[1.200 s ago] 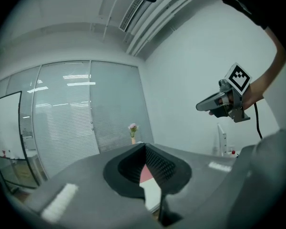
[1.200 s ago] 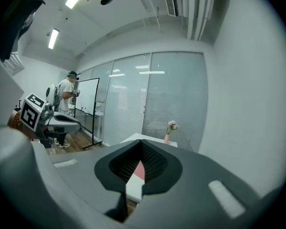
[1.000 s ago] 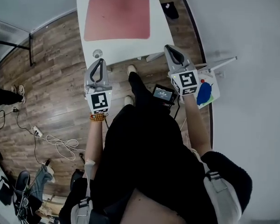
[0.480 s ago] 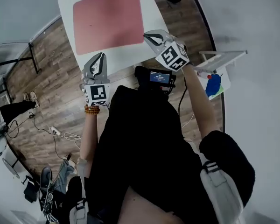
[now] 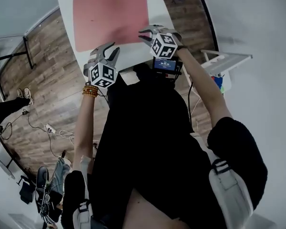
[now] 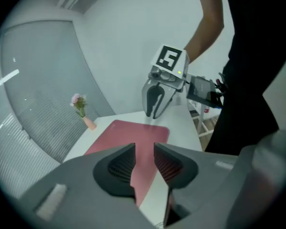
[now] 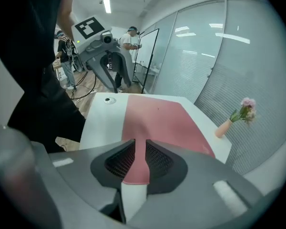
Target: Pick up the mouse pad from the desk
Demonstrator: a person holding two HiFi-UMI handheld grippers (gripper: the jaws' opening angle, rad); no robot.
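White desk (image 5: 66,18) bears a flat red mouse pad (image 5: 109,15); left gripper (image 6: 144,147) ajar, right gripper (image 7: 140,142) just opening, both empty.

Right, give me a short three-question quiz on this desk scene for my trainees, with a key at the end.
1. What lies on the white desk? A: a pink mouse pad. B: a keyboard. C: a laptop.
2. True or false: the mouse pad is already lifted clear of the desk.
3. The jaws of the left gripper: apart or together?
Key: 1 A. 2 False: it lies flat on the desk. 3 Apart, with nothing gripped.
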